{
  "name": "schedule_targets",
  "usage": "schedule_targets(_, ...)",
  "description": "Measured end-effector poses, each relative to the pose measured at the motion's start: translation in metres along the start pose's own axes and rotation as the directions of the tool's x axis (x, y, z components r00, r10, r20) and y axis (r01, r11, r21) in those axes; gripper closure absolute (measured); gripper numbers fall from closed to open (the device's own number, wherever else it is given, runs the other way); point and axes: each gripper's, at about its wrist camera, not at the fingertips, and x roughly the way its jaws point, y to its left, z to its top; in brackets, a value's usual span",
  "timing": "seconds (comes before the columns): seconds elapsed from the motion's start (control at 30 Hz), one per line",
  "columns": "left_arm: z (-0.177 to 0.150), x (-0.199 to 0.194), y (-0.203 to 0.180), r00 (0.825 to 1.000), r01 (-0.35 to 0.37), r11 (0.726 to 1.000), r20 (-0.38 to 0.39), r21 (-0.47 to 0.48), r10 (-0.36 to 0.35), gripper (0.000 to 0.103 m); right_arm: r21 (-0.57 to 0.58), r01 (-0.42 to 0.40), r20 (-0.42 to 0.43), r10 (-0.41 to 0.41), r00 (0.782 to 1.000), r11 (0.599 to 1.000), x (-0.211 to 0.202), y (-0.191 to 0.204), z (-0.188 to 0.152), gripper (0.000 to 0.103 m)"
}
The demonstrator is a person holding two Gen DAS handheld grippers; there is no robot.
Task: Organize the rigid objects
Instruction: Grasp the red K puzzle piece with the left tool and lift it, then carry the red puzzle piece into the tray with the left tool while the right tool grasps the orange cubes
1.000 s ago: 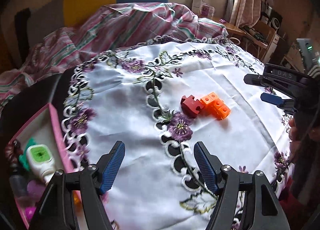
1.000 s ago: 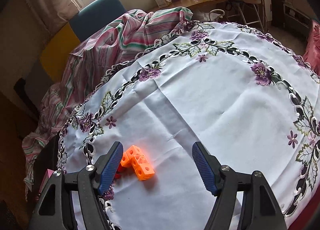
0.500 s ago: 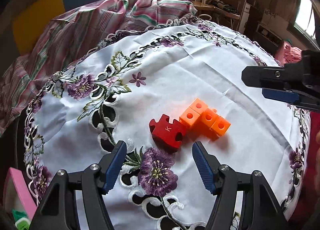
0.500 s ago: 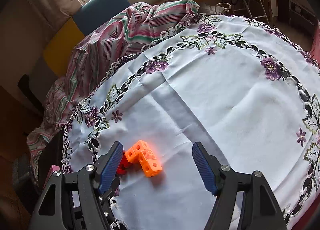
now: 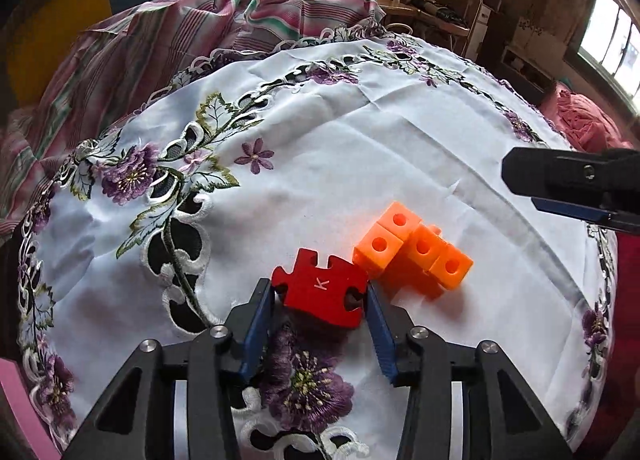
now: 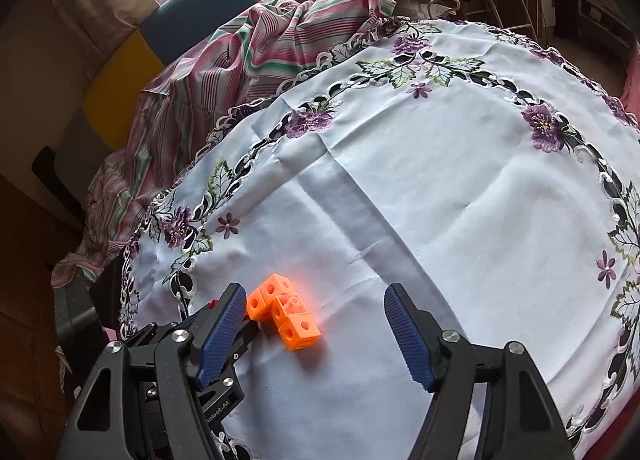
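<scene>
L hand-held gripper clamps red puzzle piece, touching orange blocks; R hand-held gripper spread wide above blocks.

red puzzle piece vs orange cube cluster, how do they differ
The red puzzle piece is one flat slab marked K; the orange cube cluster is several joined cubes with round holes. The left tool brackets the red piece; the orange cluster lies free. Both rest on the tablecloth.

Our left wrist view sits low and close over the tablecloth, facing the far window, lower centre on the red puzzle piece. Our right wrist view looks from higher, seemingly farther back. Both share the orange cubes.
</scene>
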Motion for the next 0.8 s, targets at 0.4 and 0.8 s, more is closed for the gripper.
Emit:
schedule_targets(0.4, -0.060, -0.066, -0.002, 0.999, -0.028, 0.987, 0.020, -0.159, 0.031, 0.056, -0.067, 0.036, -0.062, -0.040, 0.997, 0.997, 0.017, 0.009, -0.009, 0.030)
schedule_targets(0.8, -0.119, -0.127, -0.004, 0.996, 0.001, 0.965, 0.083, -0.263, 0.021, 0.056, -0.381, 0.093, -0.091, -0.138, 0.986, 0.920, 0.041, 0.059, -0.032, 0.030)
